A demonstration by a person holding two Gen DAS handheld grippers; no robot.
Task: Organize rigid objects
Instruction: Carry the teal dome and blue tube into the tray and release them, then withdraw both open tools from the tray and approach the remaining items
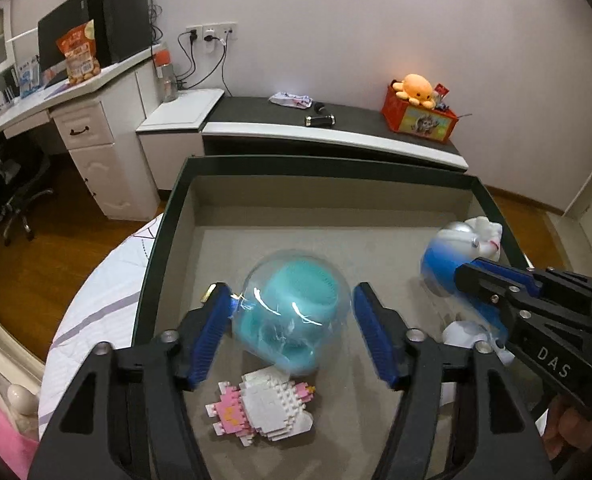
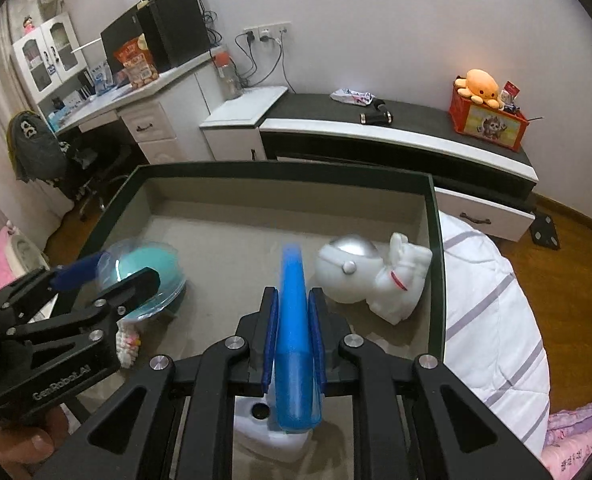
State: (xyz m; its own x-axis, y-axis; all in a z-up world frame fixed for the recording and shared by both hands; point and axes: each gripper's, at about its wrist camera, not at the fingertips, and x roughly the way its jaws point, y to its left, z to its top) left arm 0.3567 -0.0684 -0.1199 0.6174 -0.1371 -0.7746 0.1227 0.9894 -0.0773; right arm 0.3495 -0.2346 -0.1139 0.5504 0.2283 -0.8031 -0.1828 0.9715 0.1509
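A teal toy inside a clear globe (image 1: 291, 316) sits blurred between the blue pads of my left gripper (image 1: 287, 296), low over the floor of a dark-rimmed, grey-lined box (image 1: 167, 216). The pads stand just off its sides, so the gripper is open. My right gripper (image 2: 293, 294) is shut on a blue translucent disc (image 2: 293, 344) that stands on a white base (image 2: 263, 428), seen edge-on. In the box also lie a white astronaut figure with a silver visor (image 2: 368, 276) and a pink-and-white brick figure (image 1: 263, 404).
The box rests on a bed with a white striped quilt (image 2: 492, 320). Behind it runs a low black-topped cabinet (image 1: 336, 124) carrying a red box with an orange plush octopus (image 1: 416, 88). A white desk (image 1: 83, 92) and an office chair (image 1: 19, 196) stand to the left.
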